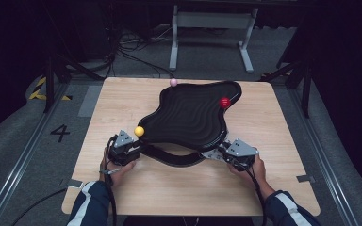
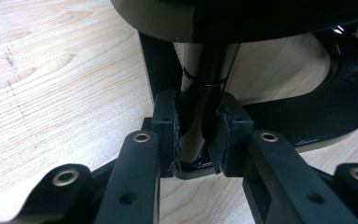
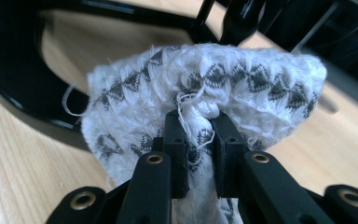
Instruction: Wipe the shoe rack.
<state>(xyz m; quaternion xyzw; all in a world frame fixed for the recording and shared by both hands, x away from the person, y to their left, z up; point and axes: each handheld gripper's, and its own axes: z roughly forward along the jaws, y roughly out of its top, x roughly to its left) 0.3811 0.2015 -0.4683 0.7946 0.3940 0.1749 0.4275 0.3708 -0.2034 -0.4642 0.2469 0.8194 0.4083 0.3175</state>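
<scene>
Here the left gripper [image 2: 193, 140] pinches the stand's post [image 2: 203, 93] under the black tray [image 1: 188, 115] mid-table, and the right gripper [image 3: 199, 140] pinches a cloth [image 3: 205, 93], so wipe gently without shaking the balls [image 1: 224, 102].

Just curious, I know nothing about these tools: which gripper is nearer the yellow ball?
Left. The left gripper sits just below and beside the yellow ball at the tray's near-left edge. The right gripper is across the tray's base, well to its right.
</scene>
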